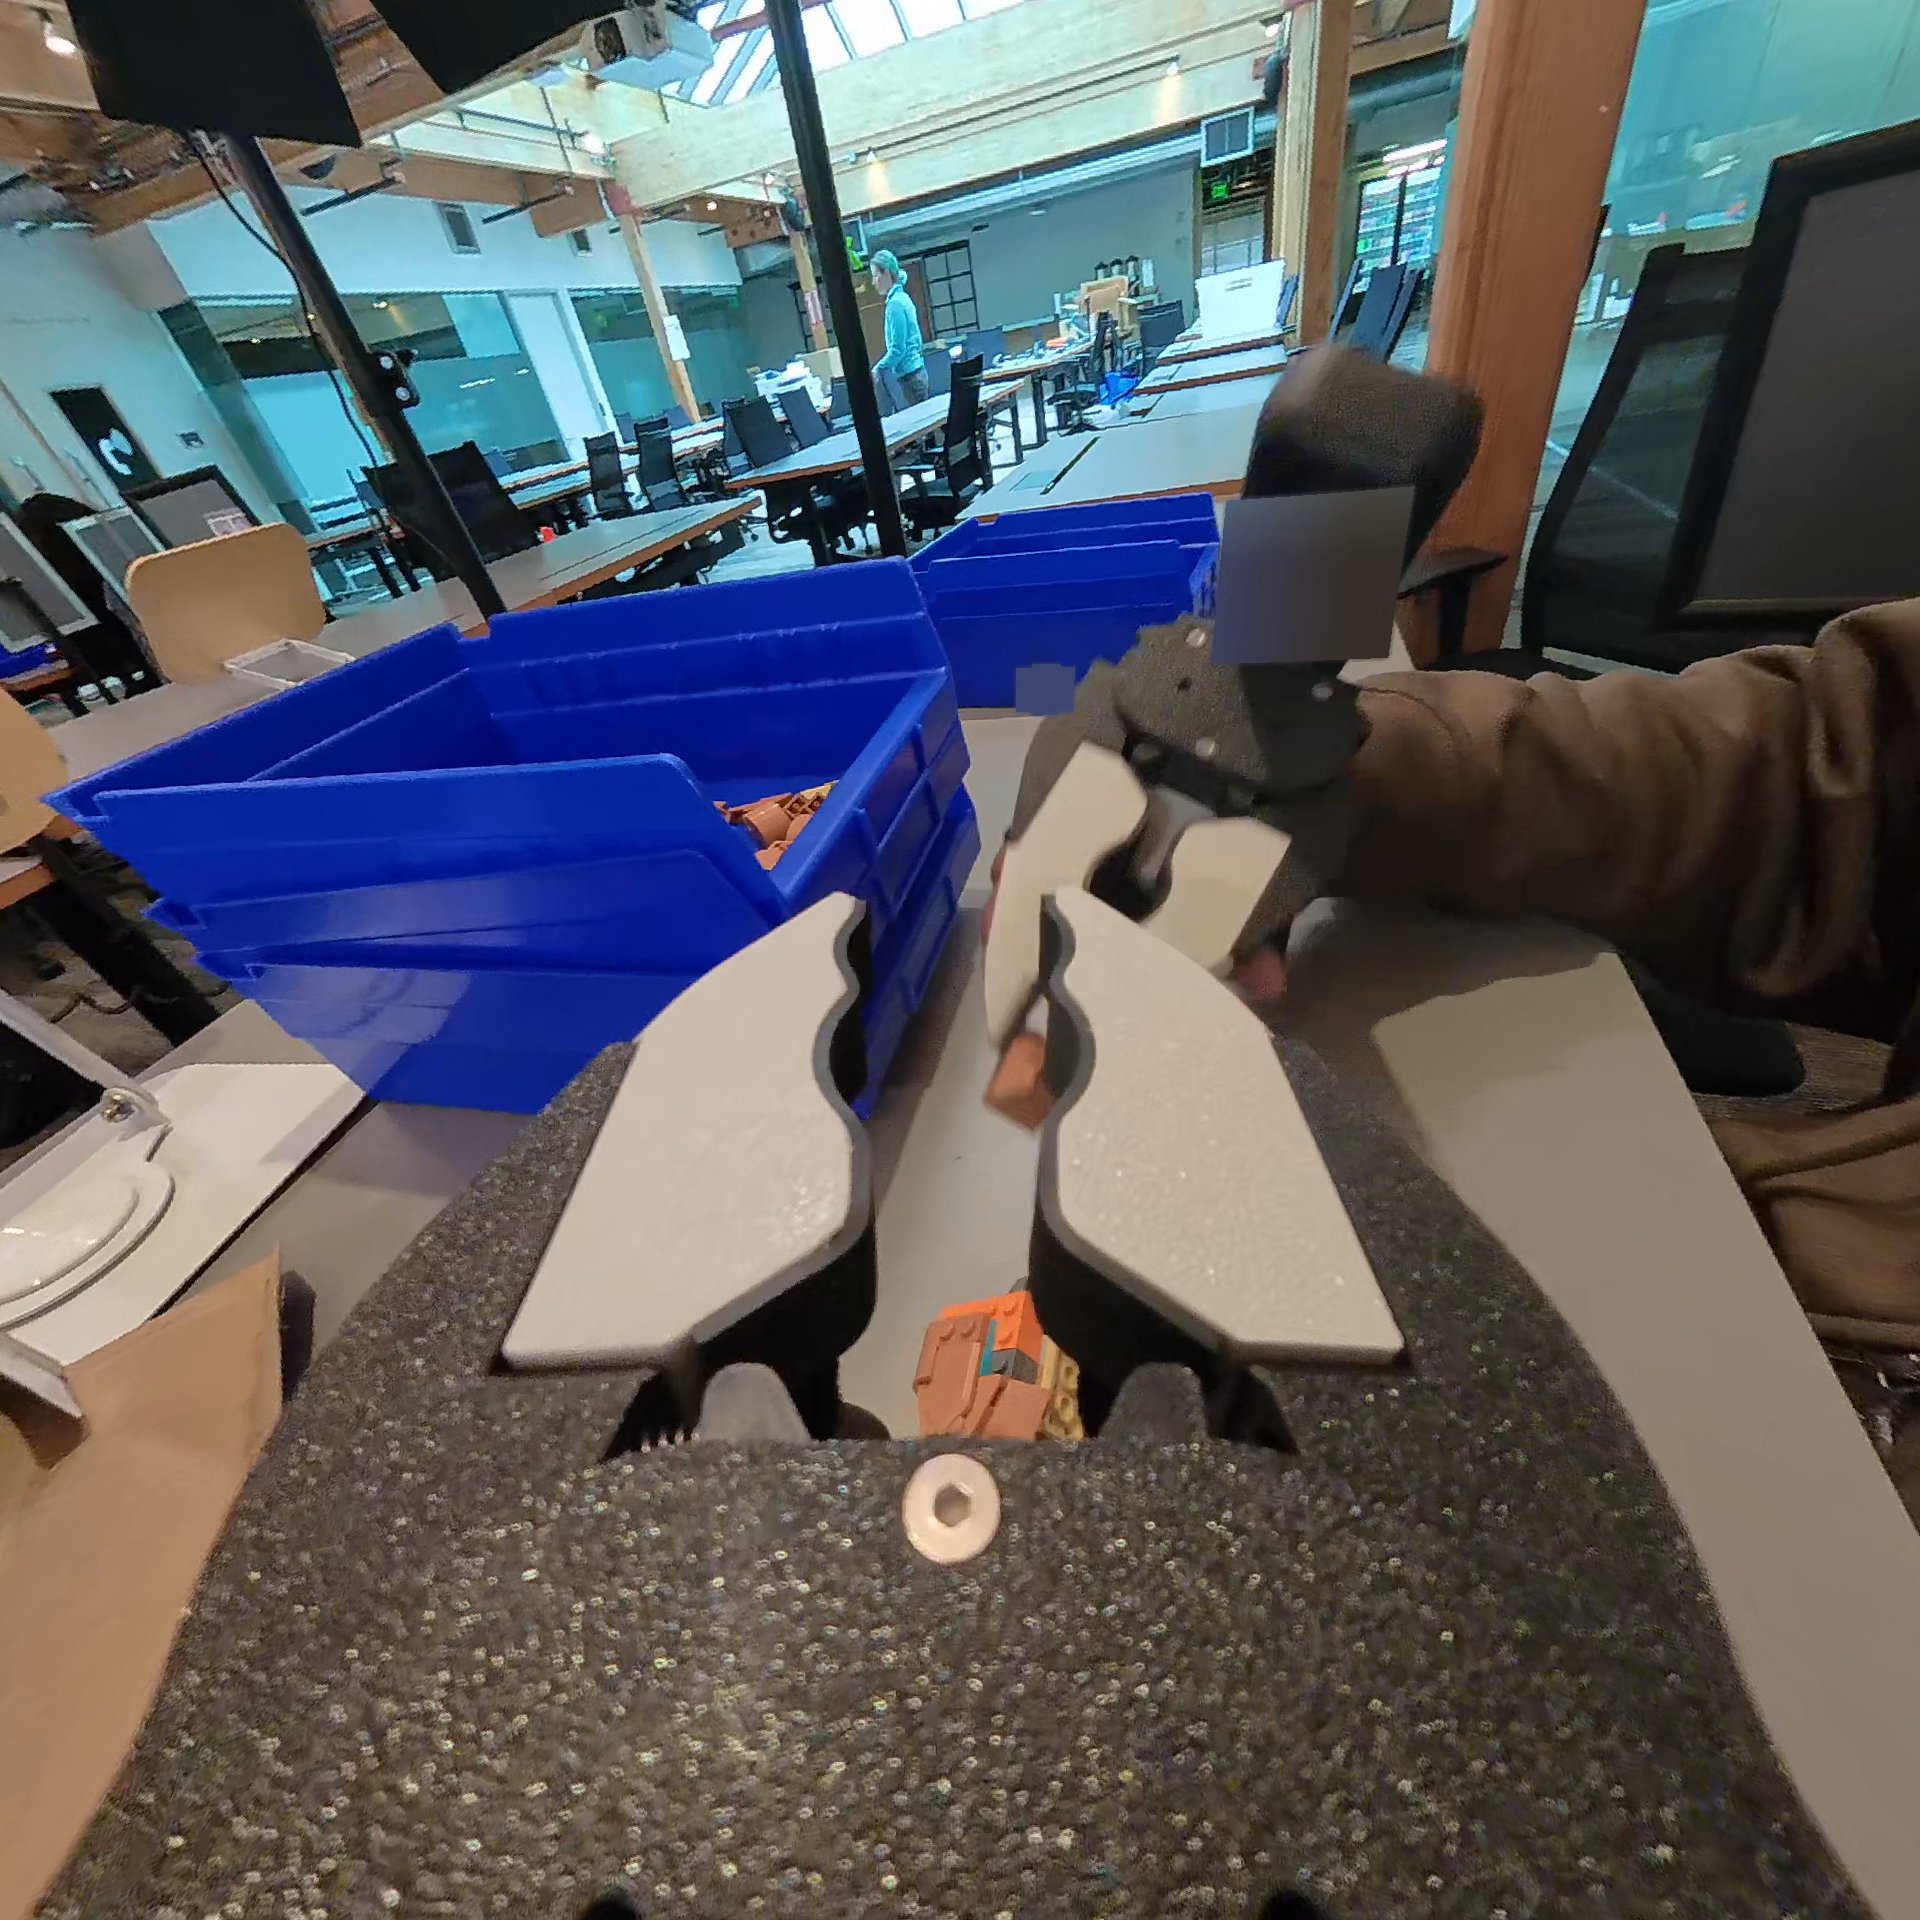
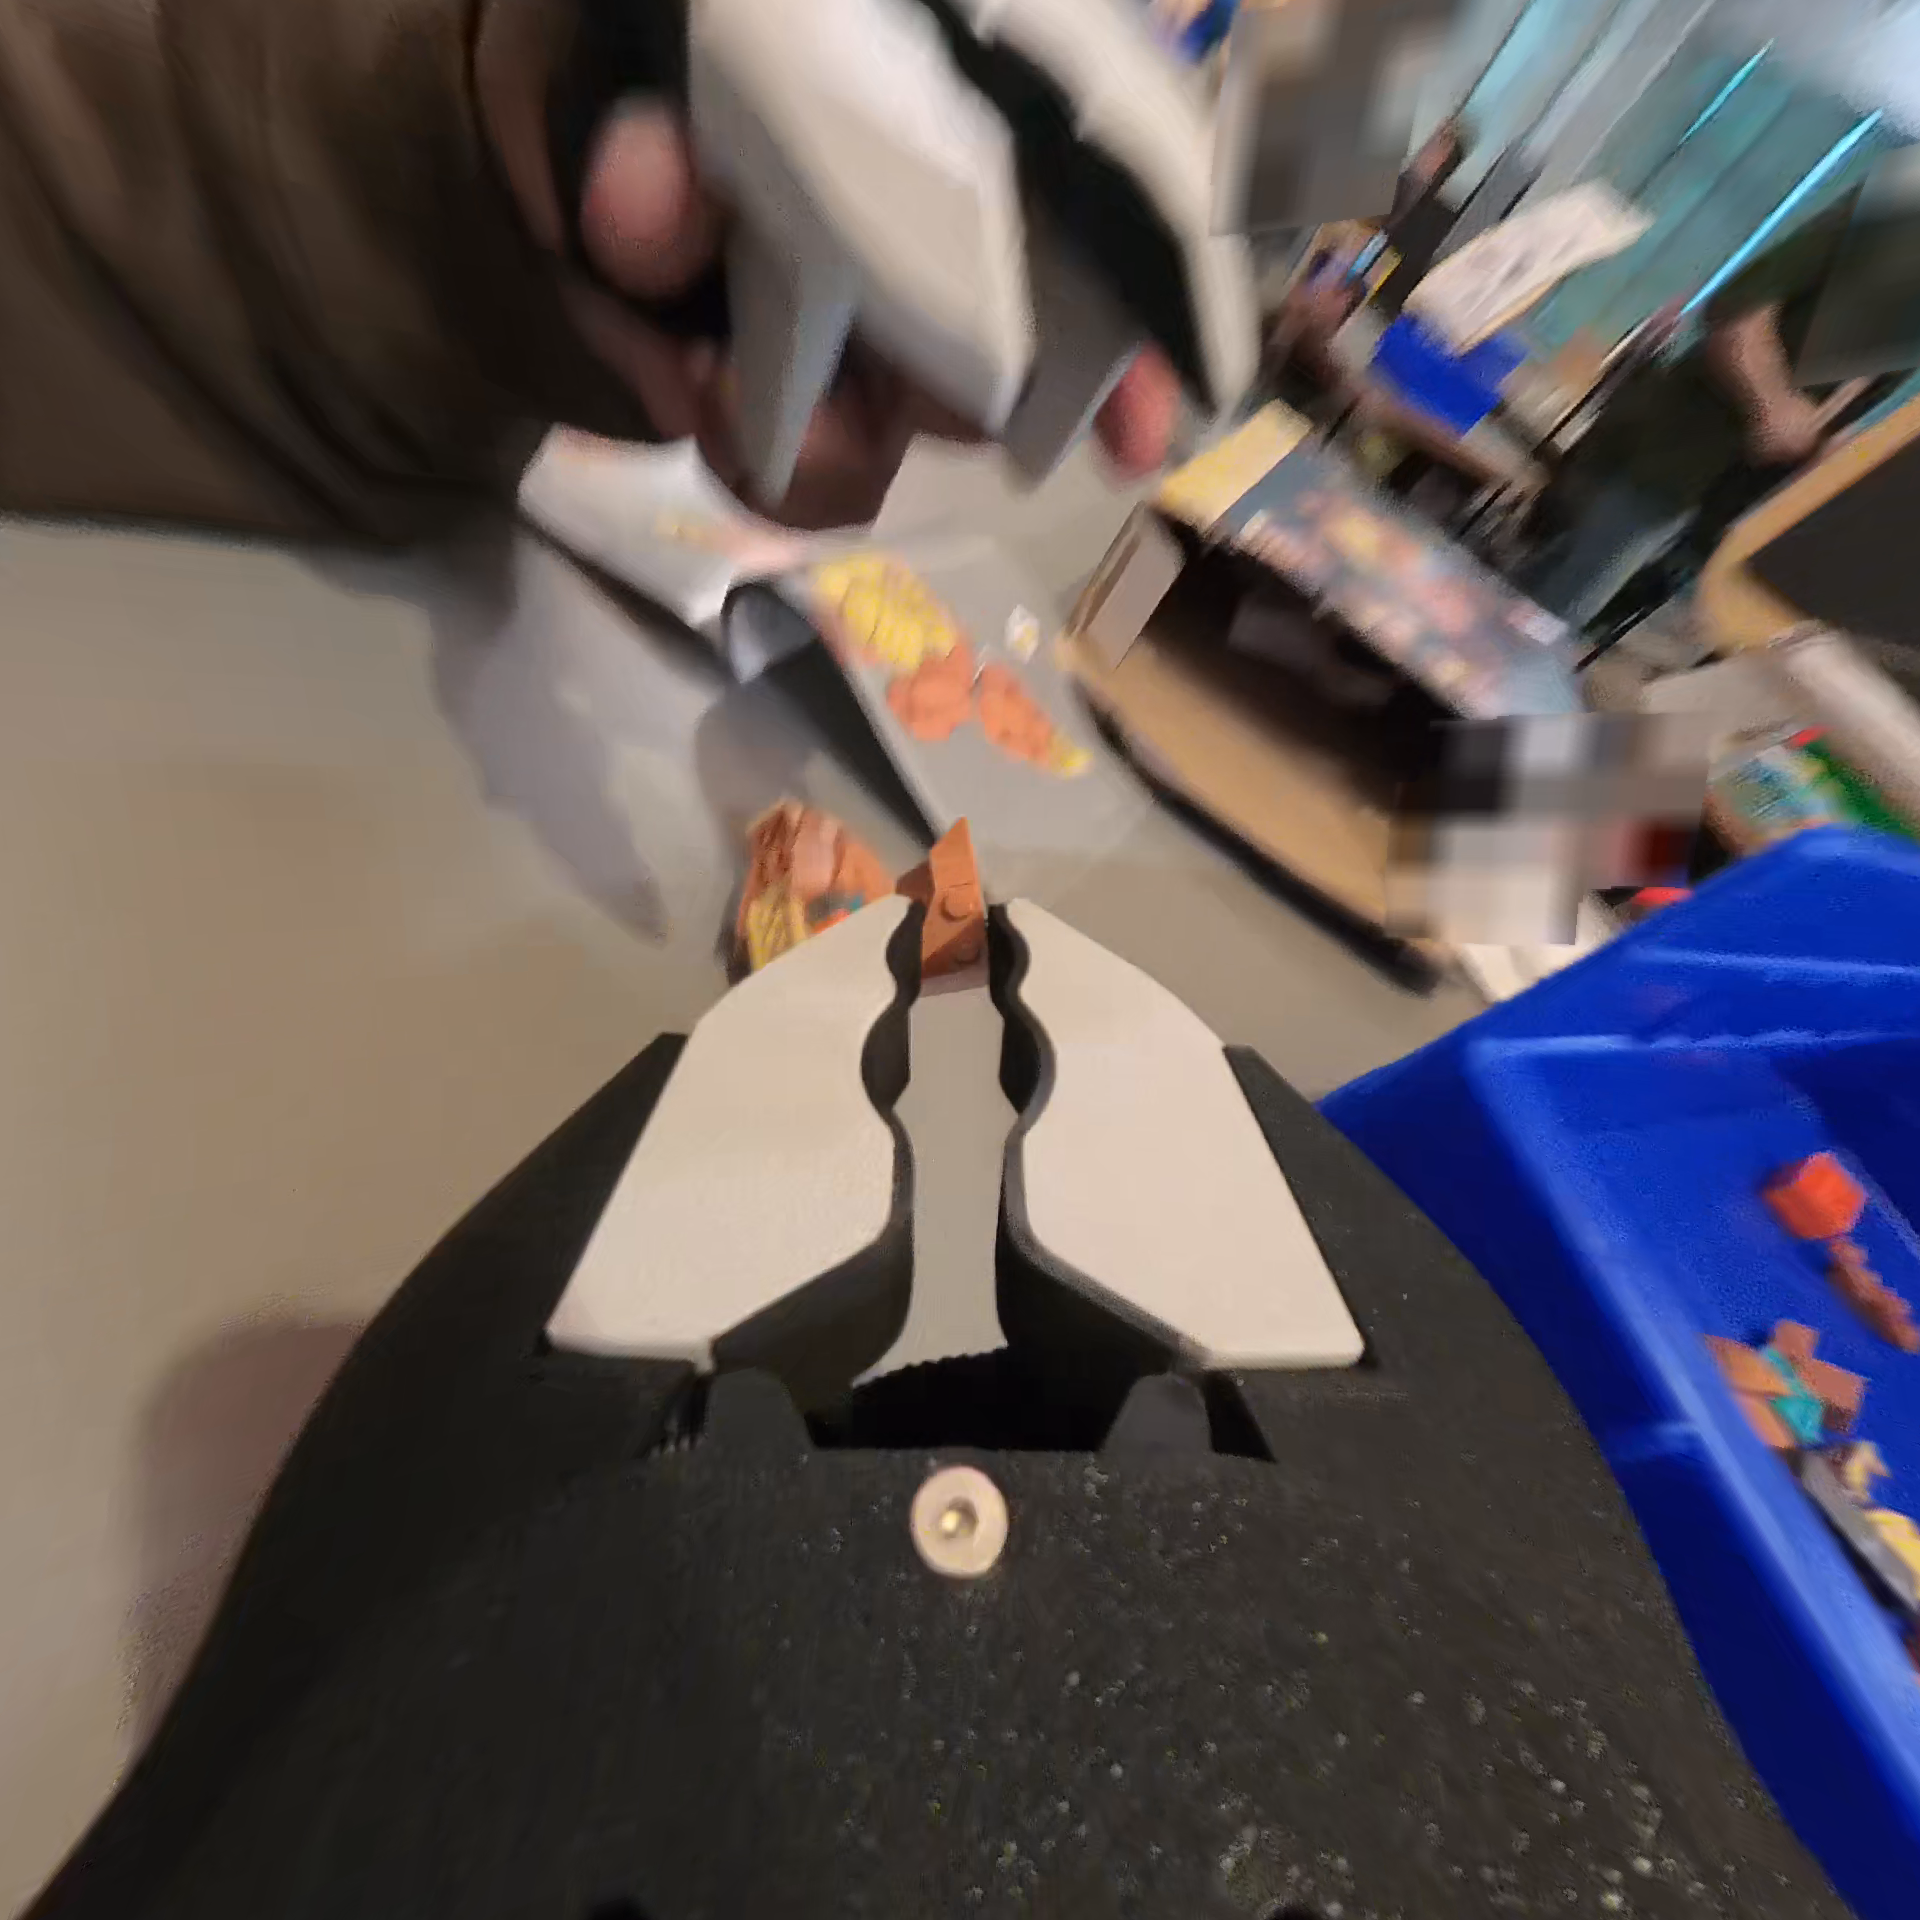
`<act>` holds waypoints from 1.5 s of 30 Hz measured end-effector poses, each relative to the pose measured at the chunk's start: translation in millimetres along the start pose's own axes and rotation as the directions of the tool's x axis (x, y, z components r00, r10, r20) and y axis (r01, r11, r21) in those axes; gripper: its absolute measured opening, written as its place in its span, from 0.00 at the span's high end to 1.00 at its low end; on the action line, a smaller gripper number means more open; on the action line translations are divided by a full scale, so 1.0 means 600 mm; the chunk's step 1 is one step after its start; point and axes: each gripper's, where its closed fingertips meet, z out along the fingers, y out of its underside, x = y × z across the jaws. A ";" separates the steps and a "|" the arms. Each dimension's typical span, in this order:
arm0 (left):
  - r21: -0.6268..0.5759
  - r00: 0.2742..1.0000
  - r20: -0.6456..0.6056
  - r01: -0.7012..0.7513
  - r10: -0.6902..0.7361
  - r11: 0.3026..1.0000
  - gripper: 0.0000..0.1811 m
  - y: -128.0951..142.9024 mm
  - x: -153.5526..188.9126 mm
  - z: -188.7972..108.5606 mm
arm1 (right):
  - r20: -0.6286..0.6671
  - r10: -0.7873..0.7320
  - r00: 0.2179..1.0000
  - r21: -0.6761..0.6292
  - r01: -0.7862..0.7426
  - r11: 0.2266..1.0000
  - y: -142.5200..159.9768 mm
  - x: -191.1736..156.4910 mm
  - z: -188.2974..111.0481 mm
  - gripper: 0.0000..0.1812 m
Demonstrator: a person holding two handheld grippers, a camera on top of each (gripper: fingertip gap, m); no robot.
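Left wrist view, nearest the lens: the left gripper (image 1: 951, 935) stands with its two grey fingers wide apart and nothing between them. Below the gap, close to the gripper body, a small assembly of brown, orange and teal toy bricks (image 1: 992, 1369) lies on the grey tabletop (image 1: 1538, 1195). Just past the right fingertip, the right gripper (image 1: 1013, 1023) reaches in from the right, held by a person's hand (image 1: 1262, 951) in a brown sleeve (image 1: 1621, 779); its tips pinch a small brown brick (image 1: 1021, 1081) above the table. To the left, a stack of blue bins (image 1: 540, 862) sits on the table, the top one holding brown pieces (image 1: 779, 816) in its far right corner; a second blue stack (image 1: 1060, 582) stands farther back. Beyond lie rows of desks and chairs, and a distant person (image 1: 899, 327) stands in the open office. Right wrist view, strongly blurred beyond the fingers: the fingers of the right gripper (image 2: 951, 940) stand narrowly apart, clamped at the tips on the brown brick (image 2: 948, 920). Just past it, the brick assembly (image 2: 800, 899) rests on the table. A blue bin (image 2: 1558, 1195) with loose coloured pieces lies at near right. Farther off, the left gripper (image 2: 904, 416) hangs above a booklet (image 2: 914, 665) and an open cardboard box (image 2: 1299, 686).
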 end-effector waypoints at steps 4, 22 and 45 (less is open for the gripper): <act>0.017 0.999 0.012 0.038 -0.038 0.999 0.82 0.002 -0.002 0.008 | -0.058 0.140 0.988 0.370 -0.109 0.923 -0.092 0.035 -0.051 0.93; 0.165 0.990 -0.122 0.090 -0.071 0.982 0.89 -0.031 0.052 0.022 | 0.066 0.259 0.964 0.625 -0.242 0.742 -0.145 0.018 -0.064 0.94; 0.199 0.892 -0.428 0.247 -0.143 0.948 0.91 -0.044 0.108 0.004 | 0.360 0.177 0.916 0.639 -0.380 0.669 -0.168 -0.036 -0.086 0.93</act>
